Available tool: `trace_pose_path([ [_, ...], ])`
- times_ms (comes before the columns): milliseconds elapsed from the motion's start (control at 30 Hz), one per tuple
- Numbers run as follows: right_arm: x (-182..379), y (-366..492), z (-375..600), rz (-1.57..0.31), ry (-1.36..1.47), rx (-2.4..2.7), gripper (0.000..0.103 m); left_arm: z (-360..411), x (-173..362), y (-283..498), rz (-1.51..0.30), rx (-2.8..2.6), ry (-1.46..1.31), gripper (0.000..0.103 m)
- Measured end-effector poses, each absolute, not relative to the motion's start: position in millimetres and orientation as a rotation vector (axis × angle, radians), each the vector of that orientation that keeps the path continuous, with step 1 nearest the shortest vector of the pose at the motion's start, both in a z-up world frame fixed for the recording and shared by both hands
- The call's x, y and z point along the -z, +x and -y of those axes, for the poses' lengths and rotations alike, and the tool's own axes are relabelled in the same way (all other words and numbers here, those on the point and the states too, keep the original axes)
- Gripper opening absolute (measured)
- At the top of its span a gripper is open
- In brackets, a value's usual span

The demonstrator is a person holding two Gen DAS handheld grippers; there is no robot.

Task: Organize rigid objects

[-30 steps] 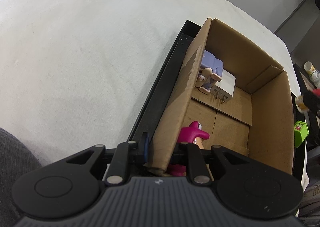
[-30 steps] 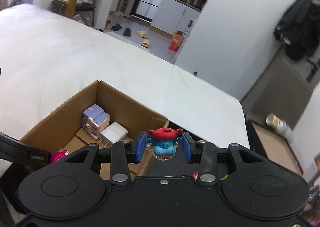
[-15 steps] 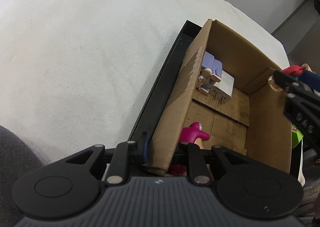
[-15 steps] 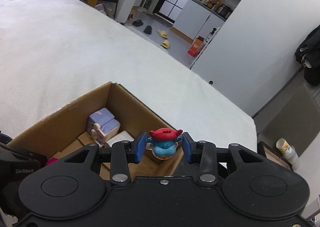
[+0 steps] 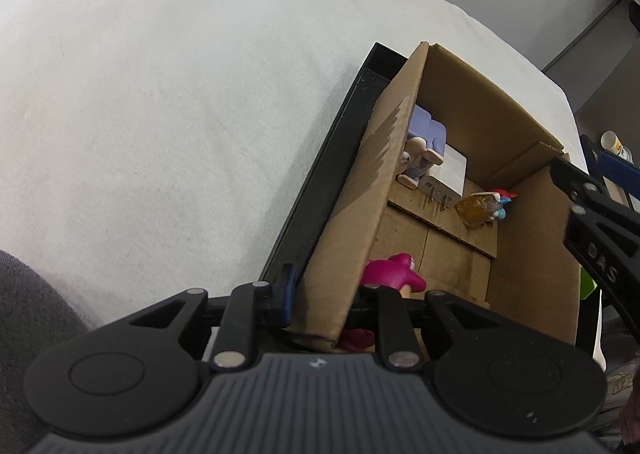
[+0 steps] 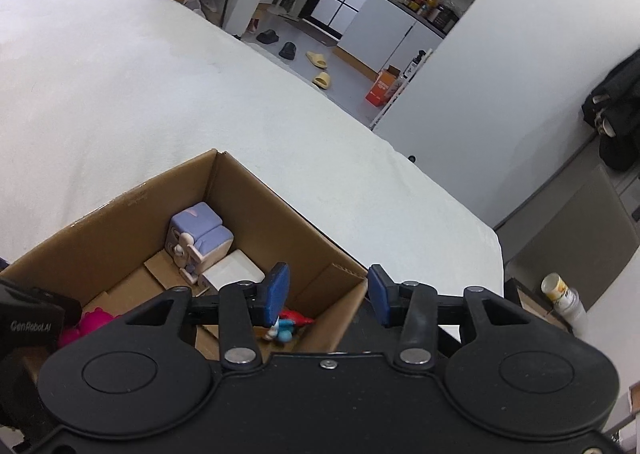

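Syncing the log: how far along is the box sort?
Done: the purple toy, white charger, pink toy and blue figure lie in the box. In hand: left claw clamps the box wall; right claw is opening, nothing between its pads. Left: a green item outside the box.

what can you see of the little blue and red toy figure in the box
The toy figure is small and looks like plastic: blue body, red cap, clear amber base. It lies tipped on its side on the cardboard box floor, in the corner by the right wall, near the white charger. Nothing grips it; the right claw above is opening, empty.
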State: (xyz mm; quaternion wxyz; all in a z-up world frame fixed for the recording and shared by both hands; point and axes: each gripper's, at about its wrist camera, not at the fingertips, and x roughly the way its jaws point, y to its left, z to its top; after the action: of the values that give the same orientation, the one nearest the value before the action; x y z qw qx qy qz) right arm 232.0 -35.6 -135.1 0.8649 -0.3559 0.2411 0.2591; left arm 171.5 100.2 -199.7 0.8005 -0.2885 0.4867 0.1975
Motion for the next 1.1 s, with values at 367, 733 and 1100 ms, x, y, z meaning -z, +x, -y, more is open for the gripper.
trace_pose_path([
  [367,127.0,217.3,63.9,-0.529,-0.682,-0.538,0.044,-97.6,200.8,173.2,-1.045,-0.434,-0.607,0.020],
  [733,125.0,217.4,100.2,-0.563,-0.609,-0.495,0.047,-91.9,200.0,177.5,-1.051,-0.450,-0.582,0.019],
  [1100,130.1,218.5,130.0,-0.588,-0.533,-0.464,0.049,-88.8,187.7,185.4,-1.045,-0.468,-0.513,0.019],
])
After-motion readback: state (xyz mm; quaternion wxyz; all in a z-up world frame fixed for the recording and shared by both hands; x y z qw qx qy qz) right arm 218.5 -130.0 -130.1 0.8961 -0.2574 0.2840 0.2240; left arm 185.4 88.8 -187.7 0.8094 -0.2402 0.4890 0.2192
